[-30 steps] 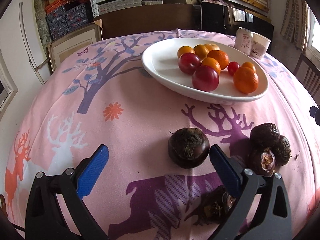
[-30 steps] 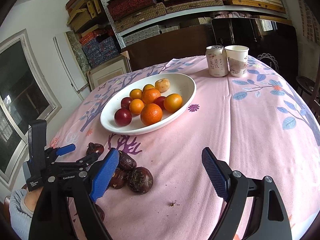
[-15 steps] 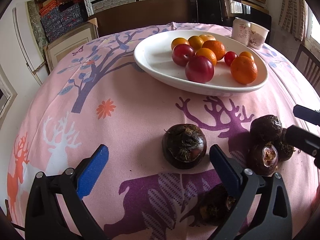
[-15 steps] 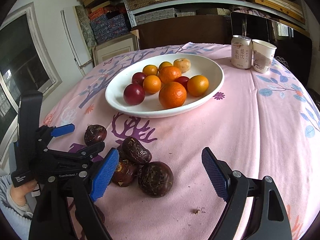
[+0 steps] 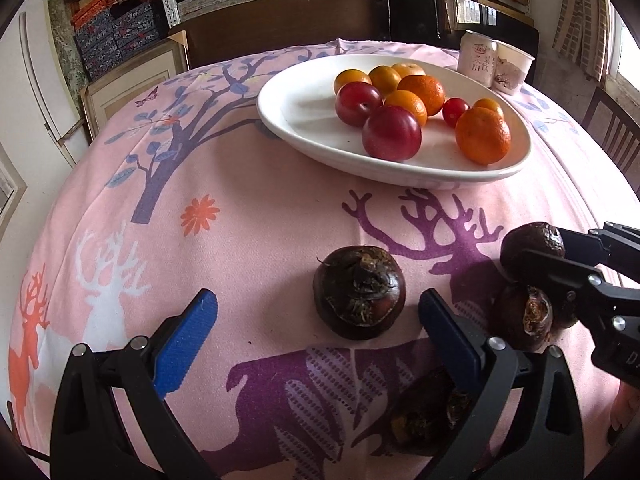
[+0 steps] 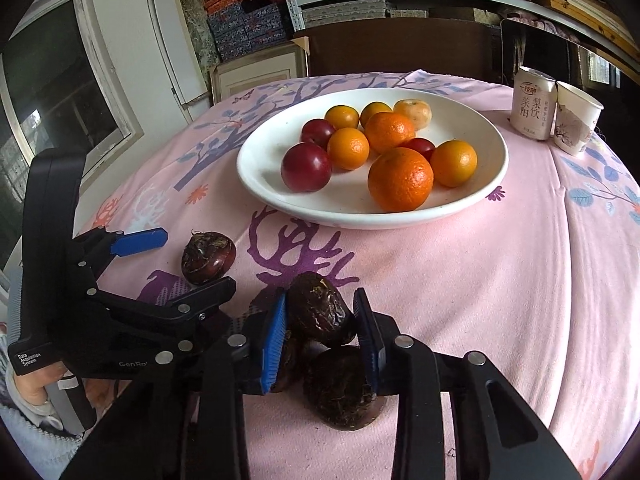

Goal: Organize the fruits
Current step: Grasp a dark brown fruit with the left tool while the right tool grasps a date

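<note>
Closing just now, the right gripper (image 6: 320, 334) pinches one dark fruit (image 6: 318, 314) low in frame, atop its cluster. Left gripper (image 5: 316, 320) gapes wide around another fruit (image 5: 359, 291), untouched. Oranges and plums already fill the plate (image 6: 472, 200); every dark fruit remains on the cloth (image 6: 500, 300).

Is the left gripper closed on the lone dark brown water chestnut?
No: the left gripper stands wide open, with the lone dark brown water chestnut lying untouched on the cloth between its blue pads.

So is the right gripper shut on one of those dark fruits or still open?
Shut. The right gripper has just been closing, and its blue pads now press both sides of a dark wrinkled fruit atop the pile.
</note>
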Demonstrator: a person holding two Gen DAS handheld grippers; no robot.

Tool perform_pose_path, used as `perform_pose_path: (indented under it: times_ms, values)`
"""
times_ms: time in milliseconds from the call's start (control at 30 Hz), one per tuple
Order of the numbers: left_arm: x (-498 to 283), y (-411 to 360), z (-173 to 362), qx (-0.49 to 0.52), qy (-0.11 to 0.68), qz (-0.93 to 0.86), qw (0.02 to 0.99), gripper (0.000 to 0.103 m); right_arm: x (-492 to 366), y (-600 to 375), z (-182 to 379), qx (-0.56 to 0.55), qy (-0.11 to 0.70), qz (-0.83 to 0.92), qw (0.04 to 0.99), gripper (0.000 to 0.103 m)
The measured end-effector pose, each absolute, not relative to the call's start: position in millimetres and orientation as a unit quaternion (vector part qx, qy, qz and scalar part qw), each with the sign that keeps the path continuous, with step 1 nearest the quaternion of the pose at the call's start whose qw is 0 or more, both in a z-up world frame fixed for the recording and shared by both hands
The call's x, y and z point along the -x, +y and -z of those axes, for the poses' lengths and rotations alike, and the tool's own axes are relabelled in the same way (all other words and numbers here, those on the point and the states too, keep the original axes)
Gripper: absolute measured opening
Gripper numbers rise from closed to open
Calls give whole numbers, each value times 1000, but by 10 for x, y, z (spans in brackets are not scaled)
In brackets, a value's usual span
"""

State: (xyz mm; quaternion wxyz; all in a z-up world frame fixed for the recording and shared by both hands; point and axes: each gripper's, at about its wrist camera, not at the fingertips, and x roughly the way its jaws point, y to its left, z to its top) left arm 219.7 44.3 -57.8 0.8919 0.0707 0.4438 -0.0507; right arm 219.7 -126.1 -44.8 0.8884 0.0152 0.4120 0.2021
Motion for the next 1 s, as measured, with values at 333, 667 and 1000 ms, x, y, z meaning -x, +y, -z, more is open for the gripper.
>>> perform_pose_path:
  times_ms: [333, 667, 1000]
  values:
    - [-2189, 389, 499, -74, 418, 72, 902, 99, -2166, -1786, 360, -70, 399, -150, 902, 33]
    - [-2282, 473, 575, -33, 444, 105, 889, 81, -2160, -1742, 391, -66, 401, -149, 902, 33]
    - [-2201, 434, 515, -41, 424, 120, 897, 42, -2154, -1740, 408, -67, 403, -149, 901, 33]
